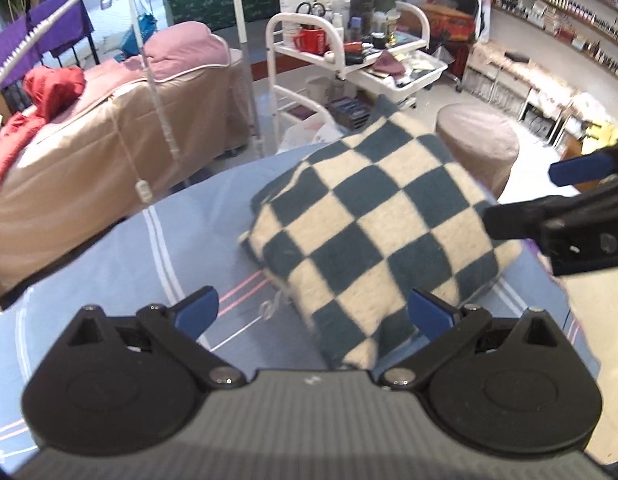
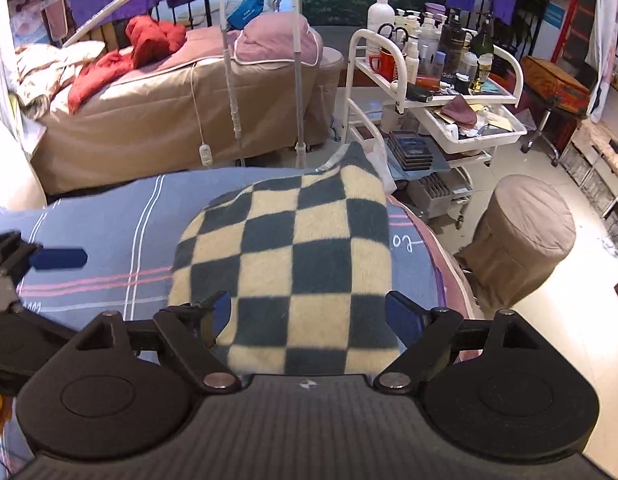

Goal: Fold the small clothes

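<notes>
A folded dark-blue and cream checkered garment (image 1: 373,216) lies on a blue striped sheet (image 1: 121,248); it also shows in the right wrist view (image 2: 293,264). My left gripper (image 1: 313,312) is open, just before the garment's near left corner, holding nothing. My right gripper (image 2: 309,316) is open above the garment's near edge, jaws on either side of it, not closed. The right gripper shows in the left wrist view (image 1: 565,196) at the garment's right edge. The left gripper shows in the right wrist view (image 2: 61,258) to the garment's left.
A brown-covered massage bed (image 2: 161,112) with red cloth (image 2: 149,40) stands behind. A white trolley (image 2: 437,92) full of bottles is at the back right. A round covered stool (image 2: 525,228) stands on the floor at right. A lamp stand (image 2: 297,60) rises behind the sheet.
</notes>
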`<state>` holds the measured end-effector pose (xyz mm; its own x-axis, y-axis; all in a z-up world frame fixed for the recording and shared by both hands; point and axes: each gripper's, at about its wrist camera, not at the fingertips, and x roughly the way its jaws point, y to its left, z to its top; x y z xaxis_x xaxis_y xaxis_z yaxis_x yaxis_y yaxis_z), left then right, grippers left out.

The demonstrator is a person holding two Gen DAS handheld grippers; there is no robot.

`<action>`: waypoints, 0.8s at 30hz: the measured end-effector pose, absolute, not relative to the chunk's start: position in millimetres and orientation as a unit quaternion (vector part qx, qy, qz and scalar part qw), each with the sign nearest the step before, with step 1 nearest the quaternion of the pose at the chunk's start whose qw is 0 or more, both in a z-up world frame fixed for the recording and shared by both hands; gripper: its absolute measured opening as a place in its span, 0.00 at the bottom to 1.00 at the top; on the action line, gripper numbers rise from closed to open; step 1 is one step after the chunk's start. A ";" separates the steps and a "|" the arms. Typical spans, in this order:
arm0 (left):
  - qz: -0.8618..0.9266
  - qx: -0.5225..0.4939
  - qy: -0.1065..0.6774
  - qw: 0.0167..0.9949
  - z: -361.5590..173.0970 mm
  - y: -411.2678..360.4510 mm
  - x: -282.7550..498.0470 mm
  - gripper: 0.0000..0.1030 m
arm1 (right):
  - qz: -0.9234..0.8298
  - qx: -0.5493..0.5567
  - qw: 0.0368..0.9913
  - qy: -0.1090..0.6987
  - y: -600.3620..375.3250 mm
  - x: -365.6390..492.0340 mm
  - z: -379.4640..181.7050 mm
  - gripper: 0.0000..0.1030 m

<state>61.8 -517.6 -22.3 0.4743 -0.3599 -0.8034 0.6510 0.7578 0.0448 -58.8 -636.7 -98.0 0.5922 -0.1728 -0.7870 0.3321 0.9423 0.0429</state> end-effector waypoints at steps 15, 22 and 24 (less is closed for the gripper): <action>-0.304 0.179 0.414 0.839 -16.0 -505.7 55.4 1.00 | -0.154 0.054 0.879 0.448 -612.5 -67.0 -95.8 1.00; -0.305 0.173 0.412 0.841 -22.9 -511.6 60.1 1.00 | -0.175 0.052 0.870 0.458 -614.5 -66.5 -105.0 1.00; -0.303 0.174 0.409 0.843 -23.9 -512.7 59.9 1.00 | -0.177 0.049 0.869 0.458 -614.1 -66.3 -105.7 1.00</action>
<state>59.9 -512.7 -23.9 0.4815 -0.3677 -0.7956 0.6531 0.7559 0.0459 -66.3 -614.1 -105.7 0.5168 -0.2631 -0.8147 0.3530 0.9324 -0.0771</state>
